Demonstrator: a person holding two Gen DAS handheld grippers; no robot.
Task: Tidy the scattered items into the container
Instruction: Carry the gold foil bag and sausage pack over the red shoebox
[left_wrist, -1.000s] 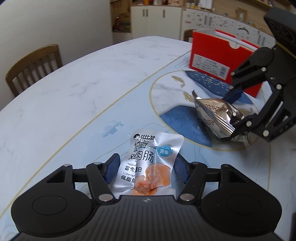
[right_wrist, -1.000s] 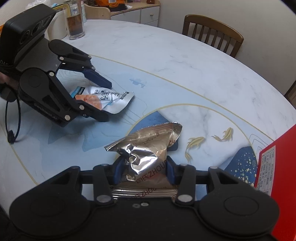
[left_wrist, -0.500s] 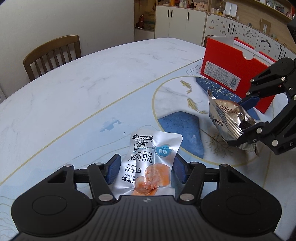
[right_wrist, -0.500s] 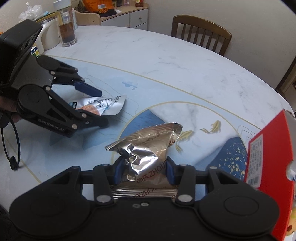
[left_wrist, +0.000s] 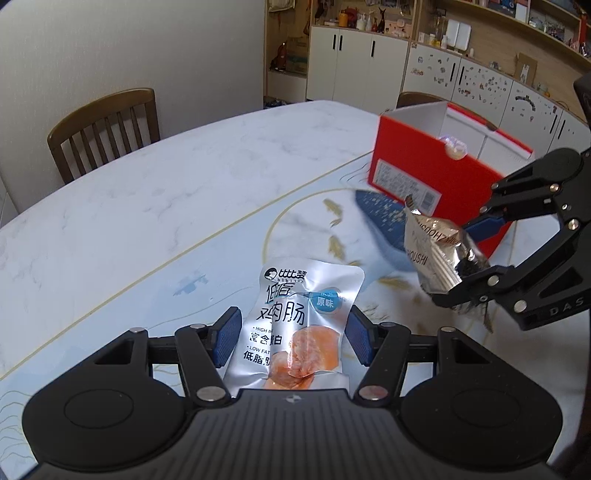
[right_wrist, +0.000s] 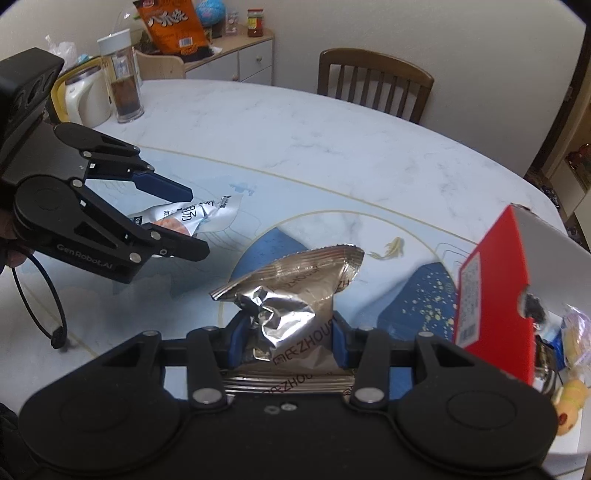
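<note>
My left gripper (left_wrist: 293, 332) is shut on a white sausage packet (left_wrist: 299, 295) with an orange picture, held off the marble table (left_wrist: 147, 206). In the right wrist view the same left gripper (right_wrist: 195, 223) hangs at the left with that white packet (right_wrist: 218, 212) between its blue pads. My right gripper (right_wrist: 288, 343) is shut on a crumpled silver snack packet (right_wrist: 295, 295), also lifted. From the left wrist view, the right gripper (left_wrist: 454, 264) carries the silver packet (left_wrist: 432, 251) just in front of the open red box (left_wrist: 424, 166). The red box (right_wrist: 491, 288) stands at the right with several snacks inside.
Wooden chairs (left_wrist: 103, 125) (right_wrist: 376, 85) stand at the table's far edges. A glass jar (right_wrist: 123, 85) and a white kettle (right_wrist: 86, 96) sit at the table's back left in the right wrist view. Cabinets (left_wrist: 354, 62) line the far wall.
Both grippers have risen off the table with their packets and moved toward the red box, which now shows its open top and contents.
</note>
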